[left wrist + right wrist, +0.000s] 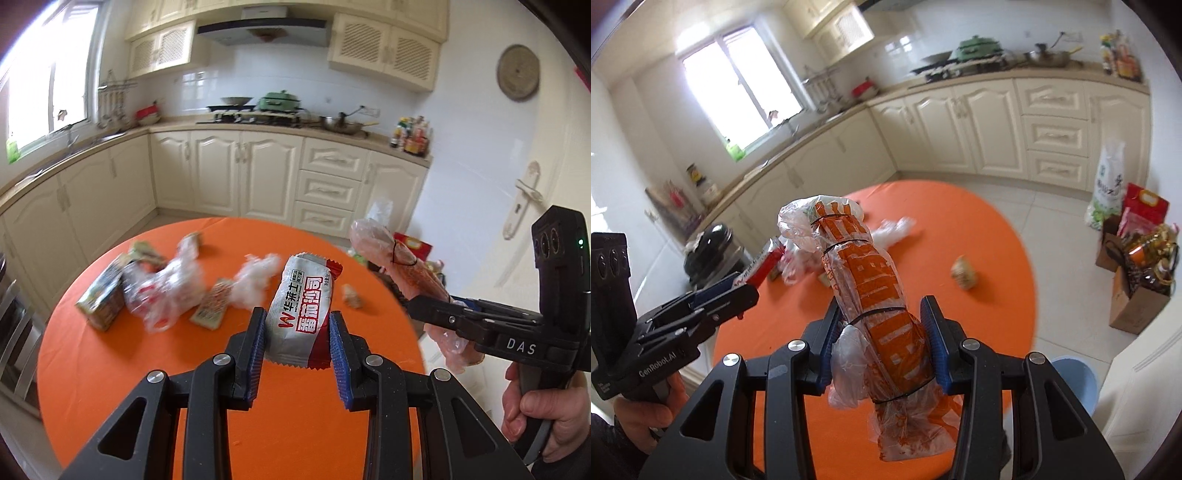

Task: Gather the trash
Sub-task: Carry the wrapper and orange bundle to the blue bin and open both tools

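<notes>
My left gripper (297,321) is shut on a silver and red snack wrapper (301,310) and holds it above the round orange table (110,369). My right gripper (882,325) is shut on a rolled orange-printed plastic bag (882,306) bound with black bands, also held above the table. That bag shows in the left wrist view (399,269) at the right. More trash lies on the table: a crumpled clear bag (162,291), a small carton (103,299), a flat packet (212,308), a white wad (255,280), a small crumpled scrap (964,272).
A blue bin (1075,384) stands on the floor at the table's right side. A cardboard box of bottles (1137,280) and bags stand on the floor by the cabinets. A black pot (709,251) sits left of the table. Kitchen counters run along the far walls.
</notes>
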### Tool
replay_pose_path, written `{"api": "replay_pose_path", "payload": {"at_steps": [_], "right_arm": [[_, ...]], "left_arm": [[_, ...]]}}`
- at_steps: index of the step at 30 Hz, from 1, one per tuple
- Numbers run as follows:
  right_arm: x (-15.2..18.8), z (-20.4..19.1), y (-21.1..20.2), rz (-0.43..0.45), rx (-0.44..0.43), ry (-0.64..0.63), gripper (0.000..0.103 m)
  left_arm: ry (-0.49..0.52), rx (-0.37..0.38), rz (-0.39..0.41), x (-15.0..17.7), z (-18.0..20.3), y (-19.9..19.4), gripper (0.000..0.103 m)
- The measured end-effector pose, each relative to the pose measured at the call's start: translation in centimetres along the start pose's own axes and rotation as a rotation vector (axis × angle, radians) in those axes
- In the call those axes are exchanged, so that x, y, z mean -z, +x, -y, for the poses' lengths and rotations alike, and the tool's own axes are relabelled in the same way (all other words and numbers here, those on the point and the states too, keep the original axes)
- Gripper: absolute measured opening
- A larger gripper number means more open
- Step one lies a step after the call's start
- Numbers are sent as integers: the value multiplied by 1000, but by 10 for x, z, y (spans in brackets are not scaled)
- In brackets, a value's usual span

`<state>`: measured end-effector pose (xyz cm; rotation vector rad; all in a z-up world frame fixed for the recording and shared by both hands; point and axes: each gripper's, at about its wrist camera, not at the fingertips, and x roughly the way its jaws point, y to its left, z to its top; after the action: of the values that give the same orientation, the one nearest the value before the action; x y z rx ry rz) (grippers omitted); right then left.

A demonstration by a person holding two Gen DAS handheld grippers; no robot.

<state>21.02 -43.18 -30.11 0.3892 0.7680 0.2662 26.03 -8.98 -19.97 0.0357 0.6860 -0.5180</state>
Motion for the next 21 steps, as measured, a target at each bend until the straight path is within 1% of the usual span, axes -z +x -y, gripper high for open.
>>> {"api": "replay_pose_path", "payload": {"at_steps": [5, 11, 17, 19, 21], "right_arm": [[-2, 42, -44, 87, 91, 84, 42], [10, 107, -86, 141, 226, 209, 42], [30, 170, -110, 146, 340, 325, 42], [40, 190, -111, 131, 361, 357, 42], [51, 211, -104, 106, 383, 393, 42]], "left_arm": [[72, 77, -1, -14, 55, 17, 29], [127, 187, -36, -26, 121, 52, 29], [182, 268, -118, -25, 180, 94, 29], [194, 290, -159, -23, 196, 113, 29], [209, 296, -203, -21, 215, 138, 29]]}}
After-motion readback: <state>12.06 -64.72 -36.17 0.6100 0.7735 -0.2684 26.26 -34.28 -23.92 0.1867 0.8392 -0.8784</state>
